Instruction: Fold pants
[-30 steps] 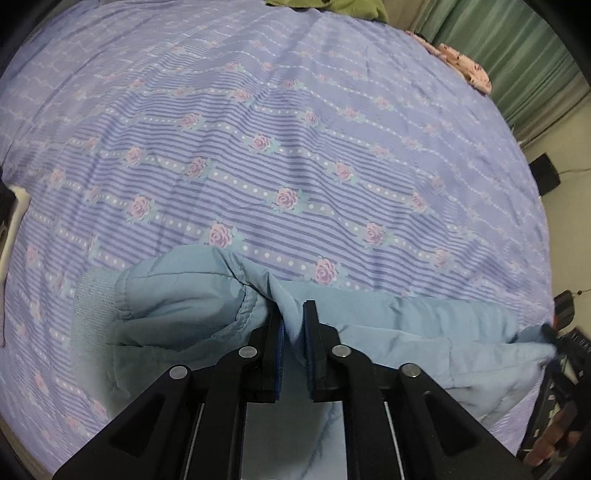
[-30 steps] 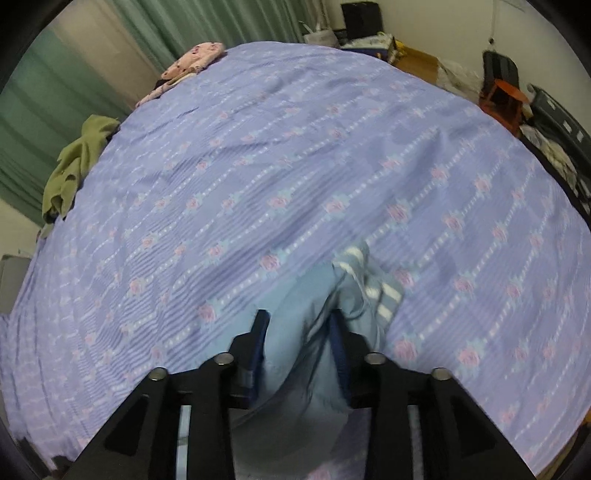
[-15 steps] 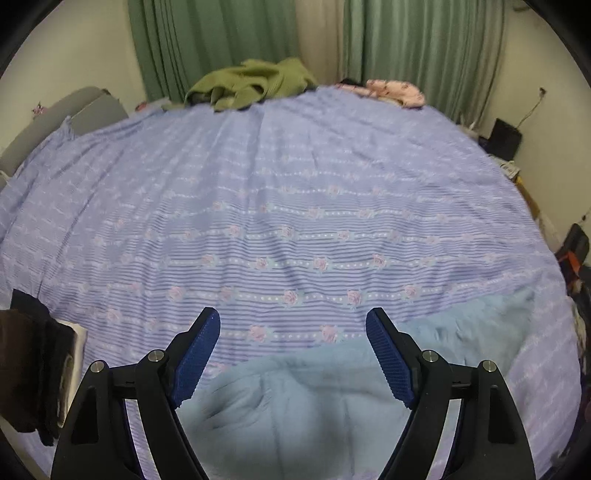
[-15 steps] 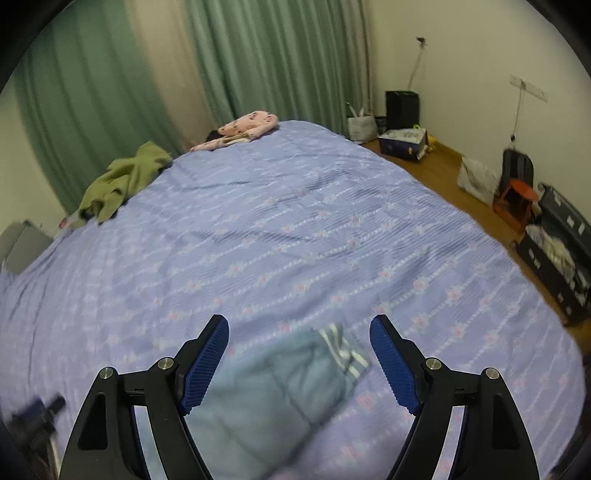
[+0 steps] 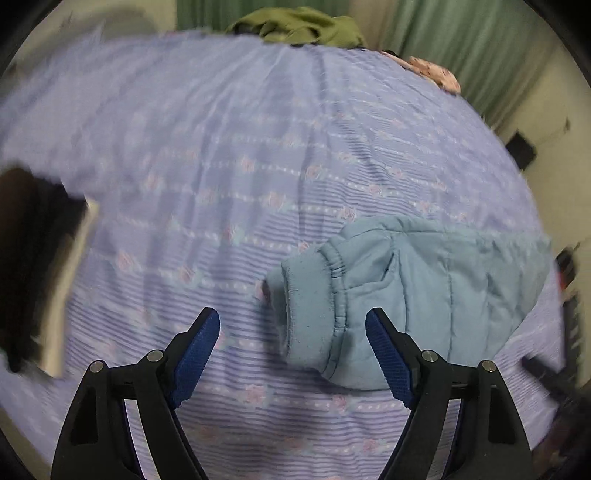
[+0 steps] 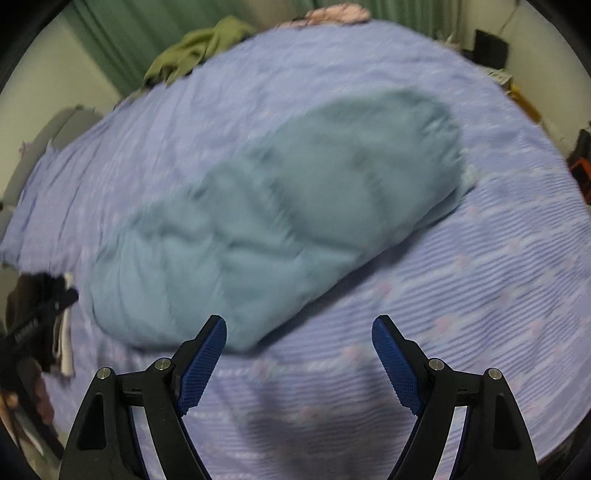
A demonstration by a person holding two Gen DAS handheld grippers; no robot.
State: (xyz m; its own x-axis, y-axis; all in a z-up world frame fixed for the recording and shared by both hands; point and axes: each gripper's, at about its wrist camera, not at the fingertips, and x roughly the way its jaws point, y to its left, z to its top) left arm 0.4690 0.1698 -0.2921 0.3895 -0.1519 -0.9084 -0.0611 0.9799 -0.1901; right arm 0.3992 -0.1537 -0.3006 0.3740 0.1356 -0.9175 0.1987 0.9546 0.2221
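Light blue pants [image 5: 399, 291] lie folded on a purple striped, flowered bedspread [image 5: 258, 147]. In the left wrist view the ribbed waistband end [image 5: 306, 306] sits between my open fingers. My left gripper [image 5: 291, 332] is open and empty just above it. In the right wrist view the pants [image 6: 277, 206] lie as a blurred long bundle across the bedspread [image 6: 480, 277]. My right gripper [image 6: 299, 339] is open and empty over the near edge of the pants.
A green garment [image 5: 303, 26] and a pink one [image 5: 432, 70] lie at the bed's far edge by green curtains [image 5: 461, 40]. A dark folded stack [image 5: 33, 258] sits at the left. The other gripper [image 6: 33, 325] shows at left in the right wrist view.
Both grippers were shut on the pants a second ago, opened and let go, lifted away, and now hover low over the folded pants again.
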